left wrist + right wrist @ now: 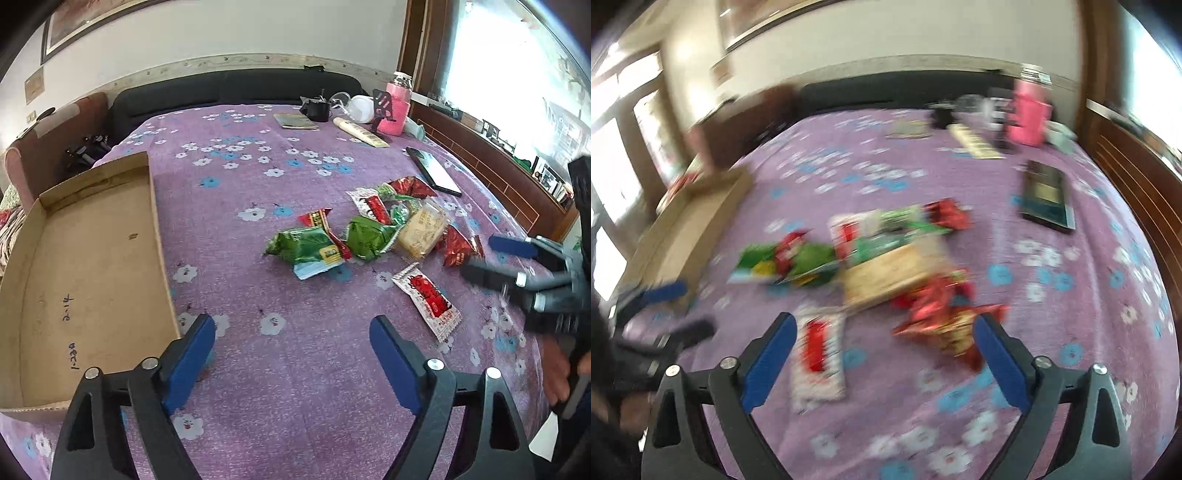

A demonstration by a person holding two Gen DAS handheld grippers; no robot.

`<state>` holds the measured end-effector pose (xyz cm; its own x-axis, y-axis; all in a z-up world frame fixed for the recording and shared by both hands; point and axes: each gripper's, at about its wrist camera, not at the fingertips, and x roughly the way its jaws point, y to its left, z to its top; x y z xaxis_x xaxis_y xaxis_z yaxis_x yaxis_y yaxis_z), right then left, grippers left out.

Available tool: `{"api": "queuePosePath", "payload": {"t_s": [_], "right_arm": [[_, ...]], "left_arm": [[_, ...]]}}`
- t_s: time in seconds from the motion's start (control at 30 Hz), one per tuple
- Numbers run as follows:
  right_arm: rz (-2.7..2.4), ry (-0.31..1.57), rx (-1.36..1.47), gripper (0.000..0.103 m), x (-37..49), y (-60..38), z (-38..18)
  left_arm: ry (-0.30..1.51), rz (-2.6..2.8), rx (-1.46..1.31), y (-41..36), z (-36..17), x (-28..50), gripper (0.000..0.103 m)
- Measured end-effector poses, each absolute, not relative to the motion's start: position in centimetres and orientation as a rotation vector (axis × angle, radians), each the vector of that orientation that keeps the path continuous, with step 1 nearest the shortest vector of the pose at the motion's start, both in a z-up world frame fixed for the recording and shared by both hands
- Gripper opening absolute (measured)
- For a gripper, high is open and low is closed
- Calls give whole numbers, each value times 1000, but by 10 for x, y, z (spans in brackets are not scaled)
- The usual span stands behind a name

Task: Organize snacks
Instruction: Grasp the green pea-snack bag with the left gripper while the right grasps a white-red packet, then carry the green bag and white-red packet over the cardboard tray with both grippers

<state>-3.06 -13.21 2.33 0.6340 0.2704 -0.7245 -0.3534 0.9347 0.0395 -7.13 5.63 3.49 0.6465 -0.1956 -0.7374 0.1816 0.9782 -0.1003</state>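
**Both tongs open over the bedspread, snacks loose ahead**

Purple flowered bedspread (295,369) fills both views. Cardboard tray (74,258) lies just left of the left tongs (291,328), its near wall beside the left blue pad; nothing visible inside it. Snack pile (369,229) sits ahead and right of the left tongs, well apart from the tray: green packs, a pale biscuit pack, red wrappers. One white-and-red packet (428,299) lies apart from the pile, just right of the left tongs. Left tongs: jaws wide, nothing between. Right tongs (884,332): jaws wide, above the bedspread, gripping nothing; view blurred. Black phone (434,170) lies beyond the pile.
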Motion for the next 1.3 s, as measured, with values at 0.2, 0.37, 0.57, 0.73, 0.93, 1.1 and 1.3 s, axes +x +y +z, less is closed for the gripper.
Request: {"api": "queuePosePath", "payload": {"t_s": [0.2, 0.37, 0.57, 0.73, 0.93, 1.1, 1.3], "right_arm": [[416, 914, -154, 61, -28, -110, 0], [419, 928, -170, 51, -24, -103, -10], [425, 881, -224, 32, -28, -98, -11], [474, 889, -109, 29, -22, -114, -10], [523, 900, -12, 29, -17, -125, -10], [542, 905, 22, 30, -15, -128, -10], [545, 906, 29, 29, -15, -129, -10]], "left_arm": [[831, -196, -22, 67, 42, -68, 78], [837, -200, -37, 72, 54, -49, 78], [921, -222, -101, 59, 56, -13, 78], [968, -173, -68, 39, 43, 10, 78], [1005, -155, -53, 29, 25, 24, 71], [993, -144, -33, 24, 16, 21, 65], [969, -144, -15, 23, 18, 12, 42]]}}
